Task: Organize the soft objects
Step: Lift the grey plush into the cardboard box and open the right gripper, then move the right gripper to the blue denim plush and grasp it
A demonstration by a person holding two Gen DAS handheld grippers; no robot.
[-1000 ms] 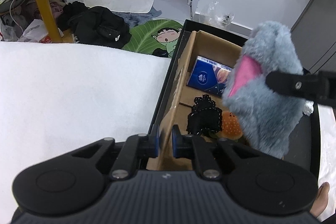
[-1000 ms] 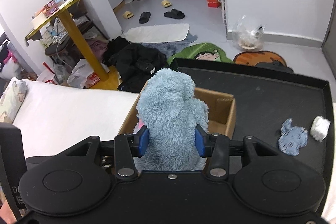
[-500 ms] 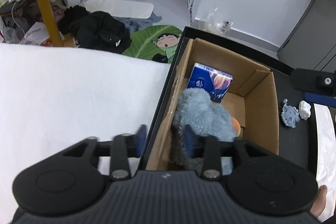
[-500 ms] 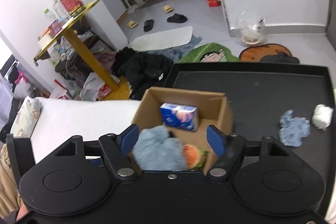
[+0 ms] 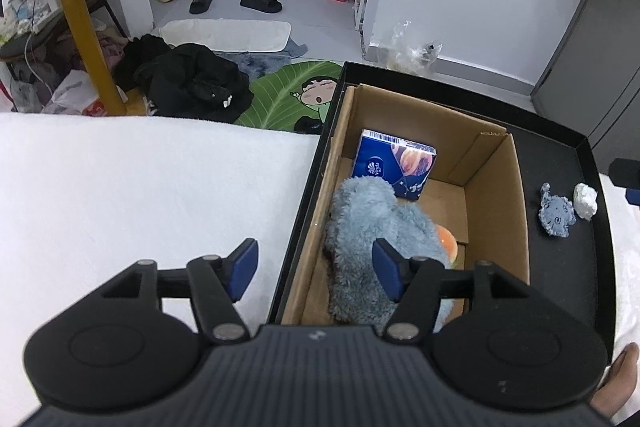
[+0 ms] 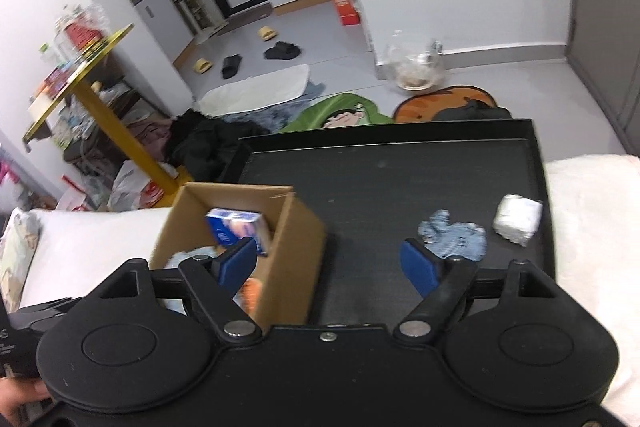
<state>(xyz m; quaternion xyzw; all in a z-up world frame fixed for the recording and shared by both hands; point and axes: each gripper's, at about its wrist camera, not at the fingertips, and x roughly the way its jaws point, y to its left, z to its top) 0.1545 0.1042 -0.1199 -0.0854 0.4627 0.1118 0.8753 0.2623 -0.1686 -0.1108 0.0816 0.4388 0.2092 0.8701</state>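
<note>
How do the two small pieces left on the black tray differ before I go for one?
The small blue-grey fabric piece lies flat and ragged-edged; the white wad is a lumpy, bunched block. The blue-grey one sits nearer the cardboard box; the white one sits by the black tray's right edge. Both are outside the box, close together, untouched by either gripper.

white bed [image 5: 140, 187], black tray [image 6: 400, 179] on it, cardboard box [image 5: 496, 211] inside

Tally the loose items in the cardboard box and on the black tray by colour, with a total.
Grey-blue: 2, the plush toy in the box and the small cloth on the tray
Dark blue: 1, the tissue pack
Orange: 1, the toy under the plush
White: 1, the wad
Total: 5
</note>
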